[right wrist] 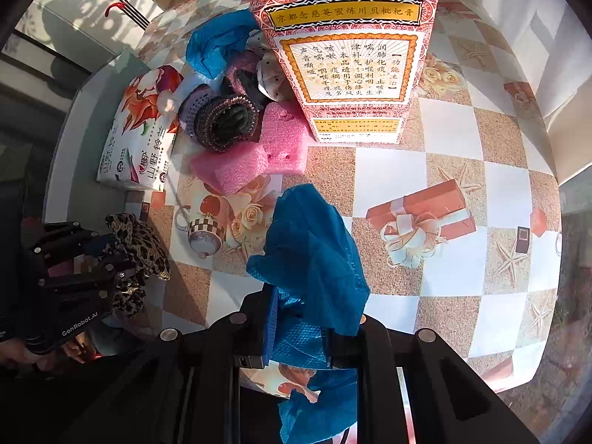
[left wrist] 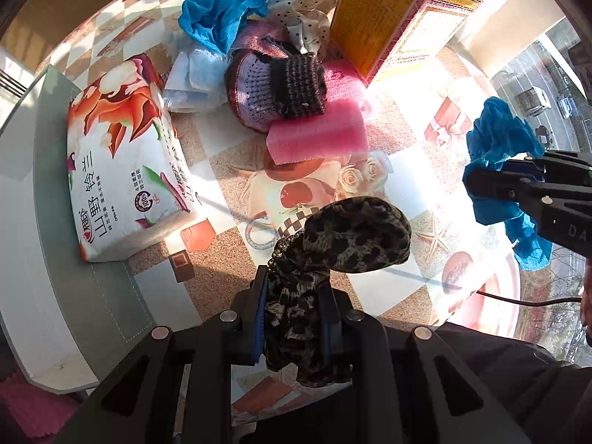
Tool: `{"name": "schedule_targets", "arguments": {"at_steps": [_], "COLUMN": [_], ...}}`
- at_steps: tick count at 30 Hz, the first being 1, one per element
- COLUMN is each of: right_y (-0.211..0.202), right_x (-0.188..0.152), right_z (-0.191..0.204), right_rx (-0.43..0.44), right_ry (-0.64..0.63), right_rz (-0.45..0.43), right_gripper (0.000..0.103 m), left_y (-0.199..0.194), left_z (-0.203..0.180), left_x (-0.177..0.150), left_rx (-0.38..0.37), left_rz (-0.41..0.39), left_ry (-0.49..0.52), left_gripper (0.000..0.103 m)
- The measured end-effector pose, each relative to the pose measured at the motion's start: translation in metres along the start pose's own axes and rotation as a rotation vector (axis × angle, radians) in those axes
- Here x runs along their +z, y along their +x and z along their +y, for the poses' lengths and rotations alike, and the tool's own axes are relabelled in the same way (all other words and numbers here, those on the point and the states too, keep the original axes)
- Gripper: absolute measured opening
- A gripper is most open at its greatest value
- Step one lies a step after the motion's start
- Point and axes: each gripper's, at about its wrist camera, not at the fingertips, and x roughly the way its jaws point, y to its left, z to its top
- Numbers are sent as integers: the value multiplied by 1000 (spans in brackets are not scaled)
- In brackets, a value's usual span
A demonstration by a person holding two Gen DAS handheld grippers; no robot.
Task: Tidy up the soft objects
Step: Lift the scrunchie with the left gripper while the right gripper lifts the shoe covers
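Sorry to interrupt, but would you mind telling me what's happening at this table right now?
A person is sorting soft items with two hand-held grippers. The left hand-held gripper is shut on a leopard-print fabric piece, held above the table. The right hand-held gripper is shut on a blue cloth. A pile sits beside the red box: another blue cloth, a knitted hat and pink foam, next to a tissue pack.

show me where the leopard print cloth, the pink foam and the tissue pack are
leopard print cloth (left wrist: pixel 355 236), left wrist view, its bunched upper end.
pink foam (left wrist: pixel 318 137), left wrist view, the front block's top face.
tissue pack (left wrist: pixel 122 170), left wrist view, its printed top.
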Motion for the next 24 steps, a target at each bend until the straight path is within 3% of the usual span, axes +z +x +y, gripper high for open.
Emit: {"name": "schedule_targets", "arguments": {"at_steps": [11,24], "right_y": [-47,-72], "right_x": [-4,10], "right_z": [-40,-52], "right_rx": [-12,-2], "right_ry": [129,169], "right_rz": [-79,-140], "right_gripper": [21,21], "left_y": [-35,-60], "left_z": [-24,-23], "left_x": [40,46], "left_rx": [126,189], "left_rz": [-65,-79], "left_ry": [54,-16], "left_gripper": [25,25]}}
